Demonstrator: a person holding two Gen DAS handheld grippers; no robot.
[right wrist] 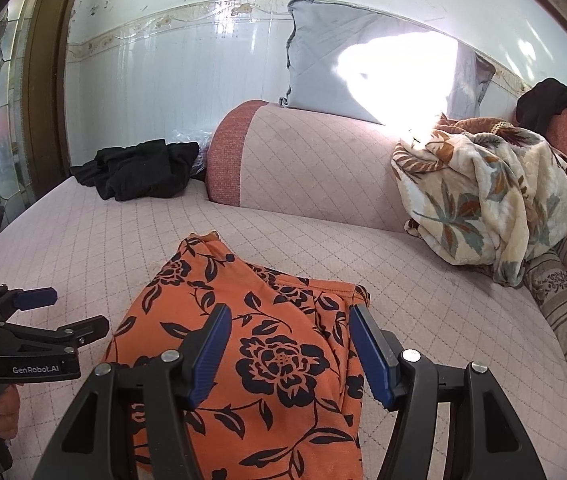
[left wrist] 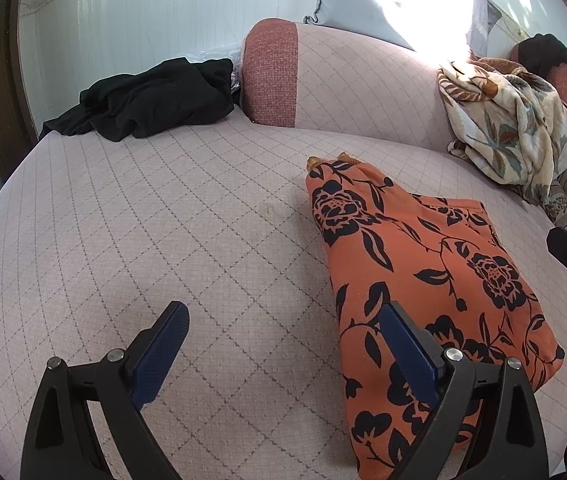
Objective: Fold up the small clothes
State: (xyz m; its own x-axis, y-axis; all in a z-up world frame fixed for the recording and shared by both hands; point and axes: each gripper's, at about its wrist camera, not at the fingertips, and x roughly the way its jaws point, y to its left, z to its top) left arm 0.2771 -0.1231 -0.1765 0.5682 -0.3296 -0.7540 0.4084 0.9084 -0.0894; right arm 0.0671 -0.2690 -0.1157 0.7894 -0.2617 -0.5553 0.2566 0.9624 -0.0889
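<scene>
Right wrist view: looking down over the sofa seat (right wrist: 423, 296), with the orange floral garment (right wrist: 251, 344) laid out right under the camera.
Sofa seat: a big quilted pink surface, mostly bare, so there's plenty of room to work.
Patterned blanket (right wrist: 487, 196): heaped against the backrest on the far right, well apart from the work and looking like bedding rather than small clothes.
Black clothes (right wrist: 139, 170): a crumpled pile at the far left end of the seat, unfolded, and I'd judge that's what is left to do.
Orange floral garment: lying flat on the seat as a compact, layered slab with a doubled edge at the far end, and I'd call it folded or very nearly so.
Progress: one piece looks about finished, and the dark pile has not been started.
Right gripper (right wrist: 289, 354): fingers spread partway, hovering above the orange fabric with nothing pinched between them.
Left gripper (left wrist: 283, 356): fingers standing wide apart and holding nothing; one finger (left wrist: 161, 354) is over bare seat, the other over the garment's near edge.
Contact: I can't tell for sure whether either gripper's tips brush the cloth.
Next call: probably a final tidy or setting the orange piece aside, then on to the black pile.
Small detail: an orange hem loop peeks out at the garment's far corner.
</scene>
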